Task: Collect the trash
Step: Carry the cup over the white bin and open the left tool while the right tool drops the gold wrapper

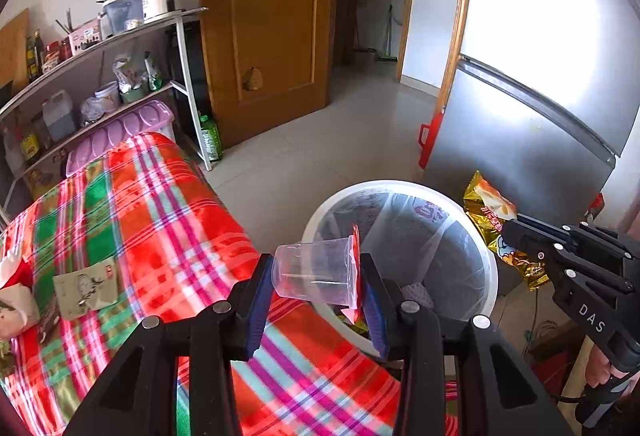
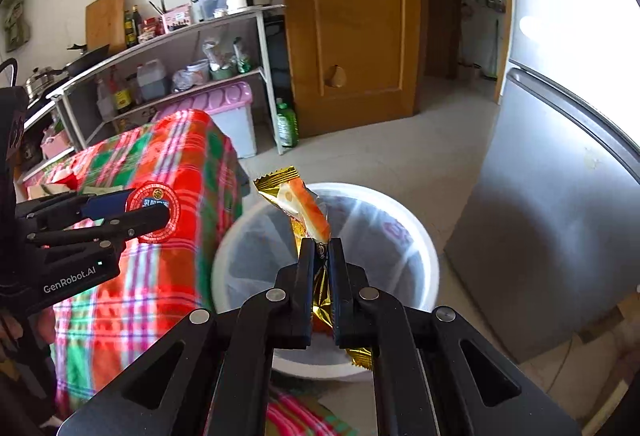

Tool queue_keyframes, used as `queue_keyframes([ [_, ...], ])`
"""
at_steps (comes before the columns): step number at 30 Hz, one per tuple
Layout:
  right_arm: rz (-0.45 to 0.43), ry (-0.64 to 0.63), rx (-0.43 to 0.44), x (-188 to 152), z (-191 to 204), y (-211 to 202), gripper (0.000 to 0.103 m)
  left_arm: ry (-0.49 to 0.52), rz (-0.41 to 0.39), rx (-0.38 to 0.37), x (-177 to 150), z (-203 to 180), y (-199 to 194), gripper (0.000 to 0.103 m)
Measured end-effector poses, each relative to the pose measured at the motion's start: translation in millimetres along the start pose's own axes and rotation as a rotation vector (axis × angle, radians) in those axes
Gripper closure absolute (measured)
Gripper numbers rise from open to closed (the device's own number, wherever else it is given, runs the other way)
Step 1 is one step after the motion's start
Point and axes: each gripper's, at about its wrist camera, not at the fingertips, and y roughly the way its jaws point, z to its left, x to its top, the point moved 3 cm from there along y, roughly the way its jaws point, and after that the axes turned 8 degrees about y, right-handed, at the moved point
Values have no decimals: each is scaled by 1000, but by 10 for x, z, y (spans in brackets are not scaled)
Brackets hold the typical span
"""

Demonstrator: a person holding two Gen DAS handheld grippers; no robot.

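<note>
In the left wrist view, the left gripper (image 1: pixel 318 274) has its jaws partly open and pressed on a clear plastic cup (image 1: pixel 314 270) lying on its side between them, one blue pad against the cup's base and the other against its mouth, where a red and white peeled foil lid (image 1: pixel 354 264) clings. The cup looks see-through and empty, and it hangs over the near rim of the white trash bin (image 1: pixel 494 276), which is lined with a thin translucent bag and has a few scraps at the bottom. Just left of the bin is the table (image 1: pixel 160 204) under a red, green and pink plaid cloth, with a torn paper packet (image 1: pixel 86 286) lying on it. Over the bin's right rim the right gripper (image 1: pixel 510 226) carries a gold and orange snack wrapper (image 1: pixel 486 206). Behind the bin stands a grey fridge (image 1: pixel 520 140). In the right wrist view, the right gripper (image 2: pixel 320 242) has its jaws nearly closed, pinching the crinkled wrapper (image 2: pixel 300 200), whose gold foil edge and orange printed face stick up past the fingertips above the bin (image 2: pixel 424 236) opening. Left of the bin, over the plaid table (image 2: pixel 180 156), the left gripper (image 2: pixel 150 212) shows the cup's round red printed lid (image 2: pixel 156 210) face-on.
</note>
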Motion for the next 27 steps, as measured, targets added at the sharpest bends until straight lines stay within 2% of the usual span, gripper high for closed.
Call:
queue_keyframes([
  [3, 19, 12, -14, -37, -107, 82, 96, -5, 24, -21, 6, -97, 128, 61],
  [6, 44, 8, -39, -68, -198, 207, 96, 19, 26, -4, 27, -177, 215, 61],
  [12, 82, 6, -60, -116, -292, 402, 96, -30, 81, -64, 36, -207, 433, 61],
  [15, 92, 8, -72, -113, -337, 459, 93, 5, 84, -37, 23, -266, 488, 60],
  [17, 98, 14, -76, -105, -360, 498, 91, -5, 96, -51, 15, -284, 535, 57],
  [19, 101, 19, -79, -104, -384, 521, 90, -14, 105, -55, 6, -277, 570, 50],
  [20, 105, 19, -77, -107, -391, 532, 86, -14, 106, -54, 3, -279, 580, 48],
  [21, 107, 20, -80, -112, -392, 539, 77, -15, 109, -52, 2, -282, 589, 46],
  [23, 110, 19, -80, -123, -390, 542, 66, -23, 108, -52, 0, -271, 587, 45],
  [27, 115, 32, -70, -140, -395, 538, 63, -21, 108, -50, -1, -266, 583, 45],
])
